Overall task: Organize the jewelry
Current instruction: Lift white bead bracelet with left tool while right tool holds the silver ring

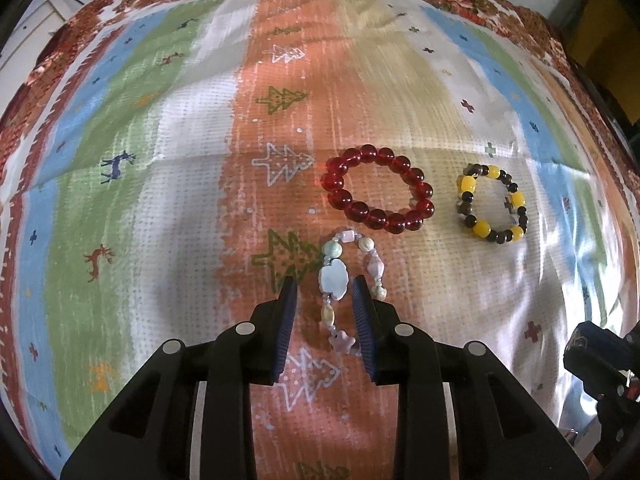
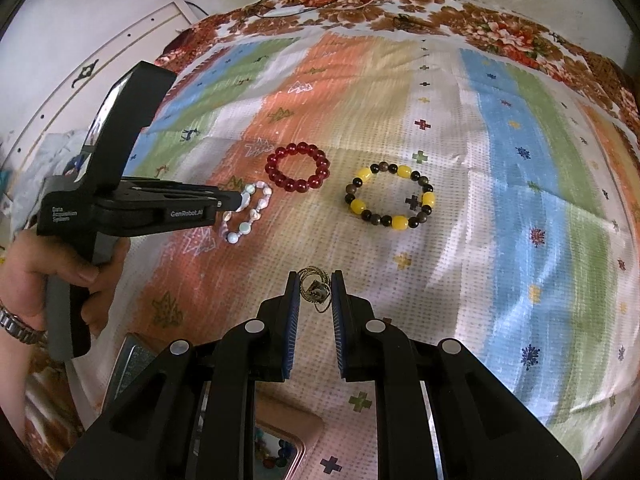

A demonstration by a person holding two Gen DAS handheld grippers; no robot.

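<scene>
1. Jewelry lay on a patterned cloth: pastel bead bracelet, red bead bracelet, yellow-and-dark bracelet, all apart from one another.
2. Judged light, floppy on their strings, beads hard and slippery; best pinched across one strand.
3. Left claw slightly open, straddling one side of the pastel bracelet, pads not pressing.
4. Right claw nearly closed on a small gold chain piece; pad contact unclear.
5. Pink tray with beads below the right claw, maybe the destination.

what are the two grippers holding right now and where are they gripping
Right gripper pinches a small gold-wire jewelry piece by its middle. Left gripper holds nothing, straddling the pastel bracelet.
</scene>
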